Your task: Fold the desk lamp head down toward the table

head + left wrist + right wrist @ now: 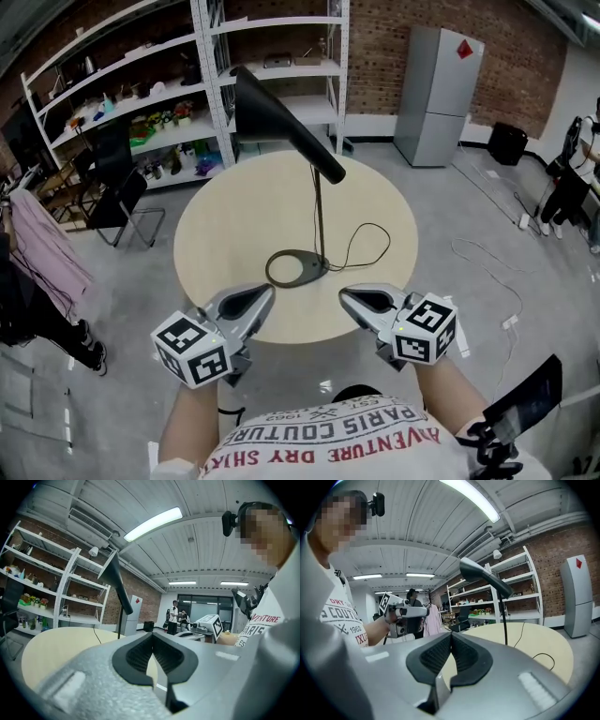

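Observation:
A black desk lamp stands on the round beige table (pixel 216 234). Its long cone head (pixel 281 117) is raised and slants up to the left. A thin stem (pixel 320 220) rises from the ring base (pixel 295 269), and the cord (pixel 370 246) loops to the right. My left gripper (pixel 267 295) is shut and empty at the table's near edge, left of the base. My right gripper (pixel 345 296) is shut and empty to the right of the base. In the left gripper view the lamp head (pixel 115 576) is ahead on the left. The right gripper view has the lamp head (pixel 485 577) ahead on the right.
White shelving (pixel 141 94) full of small items stands behind the table, with a black chair (pixel 117 183) to its left. A grey fridge (pixel 436 94) is at the back right. Cables (pixel 487 272) lie on the floor to the right. Two people (pixel 176 617) stand far off.

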`<move>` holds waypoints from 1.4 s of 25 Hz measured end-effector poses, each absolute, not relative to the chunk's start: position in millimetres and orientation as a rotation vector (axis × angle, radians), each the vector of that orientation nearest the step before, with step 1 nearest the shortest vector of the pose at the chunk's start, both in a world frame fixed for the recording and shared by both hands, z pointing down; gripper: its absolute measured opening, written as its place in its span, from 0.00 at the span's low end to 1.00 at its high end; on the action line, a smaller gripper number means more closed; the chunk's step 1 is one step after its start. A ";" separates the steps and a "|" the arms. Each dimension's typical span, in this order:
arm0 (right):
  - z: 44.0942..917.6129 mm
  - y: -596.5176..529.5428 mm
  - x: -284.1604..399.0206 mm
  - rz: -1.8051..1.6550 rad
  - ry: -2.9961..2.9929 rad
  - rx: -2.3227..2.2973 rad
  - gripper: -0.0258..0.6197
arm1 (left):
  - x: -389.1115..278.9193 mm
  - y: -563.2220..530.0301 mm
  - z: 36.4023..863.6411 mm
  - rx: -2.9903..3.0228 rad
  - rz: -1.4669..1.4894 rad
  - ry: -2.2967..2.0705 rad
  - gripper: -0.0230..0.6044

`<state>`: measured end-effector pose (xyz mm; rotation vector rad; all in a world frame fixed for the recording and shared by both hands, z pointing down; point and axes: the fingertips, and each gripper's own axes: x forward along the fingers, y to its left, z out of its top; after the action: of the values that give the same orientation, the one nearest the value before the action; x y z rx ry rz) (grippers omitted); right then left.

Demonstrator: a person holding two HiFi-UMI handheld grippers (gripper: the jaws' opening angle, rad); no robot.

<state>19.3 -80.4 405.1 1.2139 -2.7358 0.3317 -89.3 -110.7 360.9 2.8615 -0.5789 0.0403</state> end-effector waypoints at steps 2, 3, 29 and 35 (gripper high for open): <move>399.3 -88.0 29.1 0.314 -2.712 1.242 0.04 | -83.9 -115.1 353.5 2.859 0.043 -0.573 0.04; 395.1 -93.1 34.5 0.294 -2.698 1.256 0.04 | -81.0 -118.3 347.6 2.859 0.044 -0.576 0.04; 424.4 -275.0 71.0 -0.046 -2.465 1.318 0.14 | -75.6 -225.3 328.6 2.828 0.116 -0.774 0.04; 442.8 -306.0 71.9 0.024 -2.457 1.300 0.20 | -74.8 -243.7 322.9 2.846 0.131 -0.795 0.04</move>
<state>71.9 -306.0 442.8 1.2996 -2.4565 0.0244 -74.8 -243.7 322.9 2.8464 -0.7947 0.1310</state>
